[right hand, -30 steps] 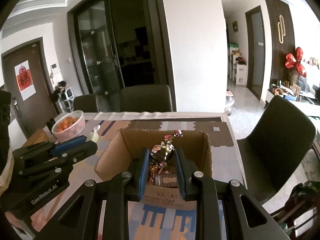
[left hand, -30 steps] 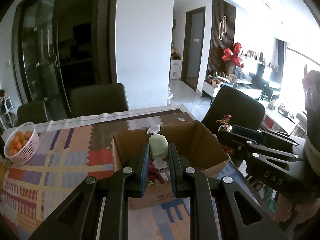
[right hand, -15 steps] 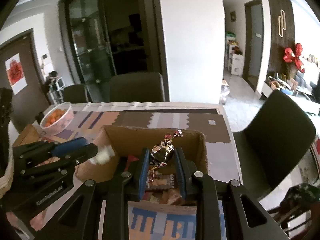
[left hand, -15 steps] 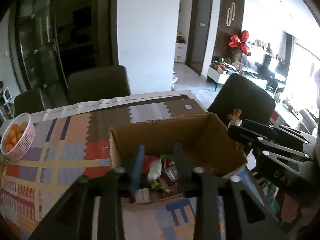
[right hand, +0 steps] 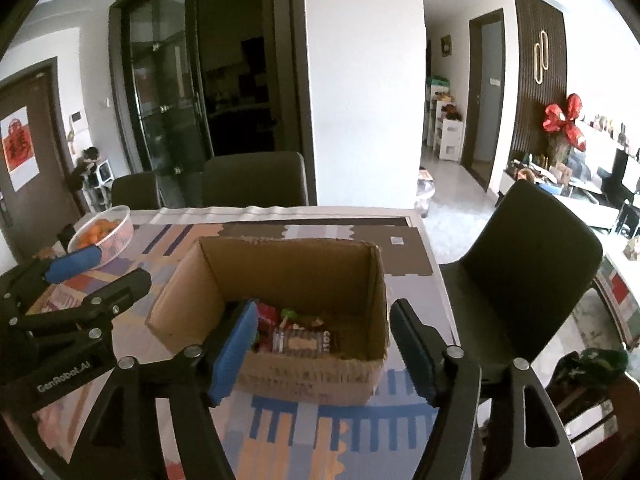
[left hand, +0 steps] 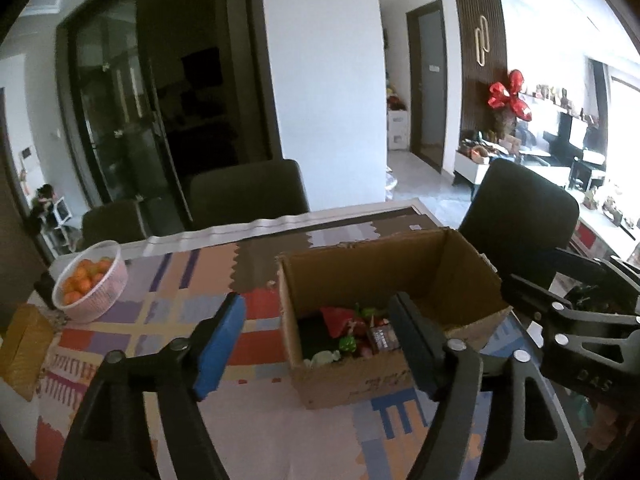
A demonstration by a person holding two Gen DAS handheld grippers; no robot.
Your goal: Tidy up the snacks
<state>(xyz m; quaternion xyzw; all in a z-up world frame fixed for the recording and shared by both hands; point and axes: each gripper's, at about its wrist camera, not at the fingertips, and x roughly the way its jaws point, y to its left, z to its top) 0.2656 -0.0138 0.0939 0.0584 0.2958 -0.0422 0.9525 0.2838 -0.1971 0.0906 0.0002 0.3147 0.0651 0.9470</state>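
Both the left gripper [left hand: 320, 344] and right gripper [right hand: 324, 344] just opened wide, empty, over the snack-filled cardboard box [right hand: 288, 272] near the table's [right hand: 404, 216] right edge.

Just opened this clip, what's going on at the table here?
A person holds a two-finger gripper in each hand over an open cardboard box on a patterned table mat. The left gripper and the right gripper have both just been opening, and nothing is between their jaws now. Wrapped snacks lie in the bottom of the box, so both appear to have just dropped items in. A basket of oranges stands apart to the left, untouched.
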